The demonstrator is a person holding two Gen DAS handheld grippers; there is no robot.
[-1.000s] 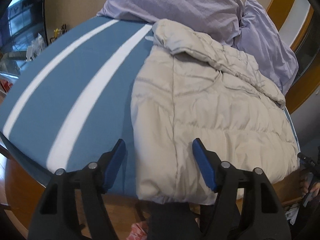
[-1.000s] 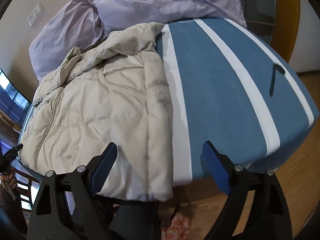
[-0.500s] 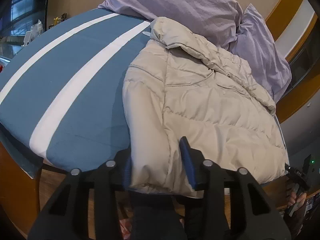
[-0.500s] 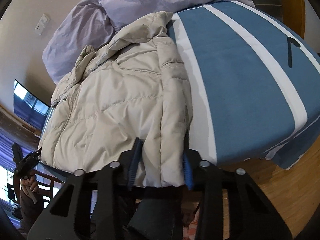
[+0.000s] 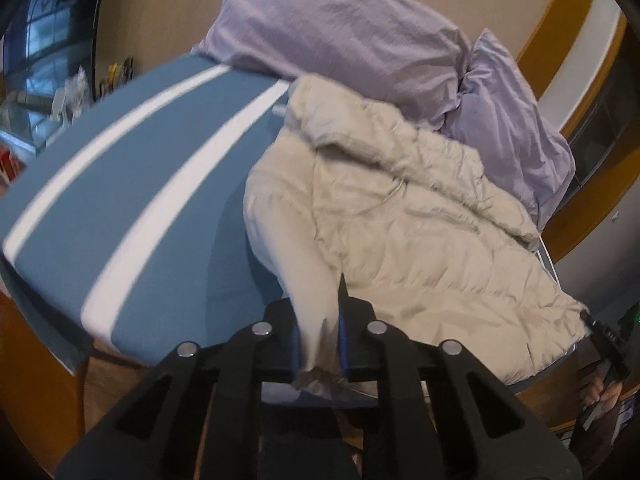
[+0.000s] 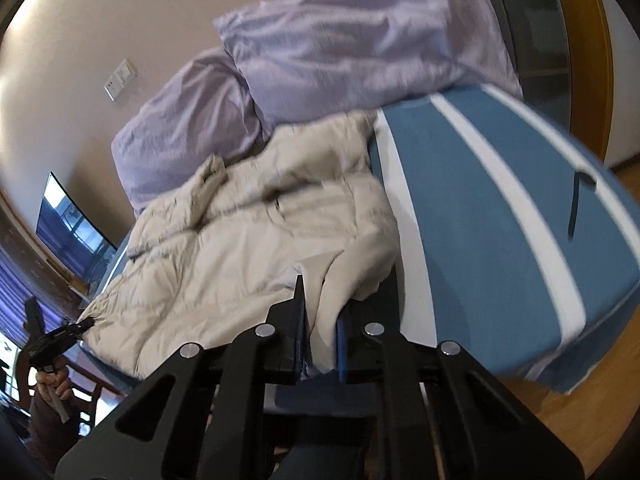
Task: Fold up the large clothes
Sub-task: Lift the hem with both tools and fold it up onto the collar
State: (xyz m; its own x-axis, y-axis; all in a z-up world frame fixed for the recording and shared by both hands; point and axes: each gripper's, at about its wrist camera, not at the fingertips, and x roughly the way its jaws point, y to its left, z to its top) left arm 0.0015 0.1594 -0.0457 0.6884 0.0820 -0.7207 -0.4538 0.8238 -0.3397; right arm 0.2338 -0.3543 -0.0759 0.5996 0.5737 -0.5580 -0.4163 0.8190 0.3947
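A cream puffer jacket (image 5: pixel 408 232) lies spread on a blue bed cover with white stripes (image 5: pixel 120 184), collar towards the pillows. My left gripper (image 5: pixel 318 320) is shut on the jacket's near hem corner and lifts it off the bed edge. In the right wrist view the jacket (image 6: pixel 224 248) lies left of centre, and my right gripper (image 6: pixel 320 312) is shut on its other near hem corner, also raised. Each gripper shows small at the far edge of the other's view, the right one (image 5: pixel 600 332) and the left one (image 6: pixel 60 336).
Two lilac pillows (image 5: pixel 360 36) lie at the head of the bed behind the jacket. A dark strap-like item (image 6: pixel 576 204) lies on the bed cover (image 6: pixel 500 220) to the right. Wooden floor (image 6: pixel 580 412) lies below the bed's near edge. A wall screen (image 6: pixel 68 220) is at left.
Both grippers closed from wide open onto the jacket's near hem corners and have lifted them, bunching the fabric up off the bed edge.
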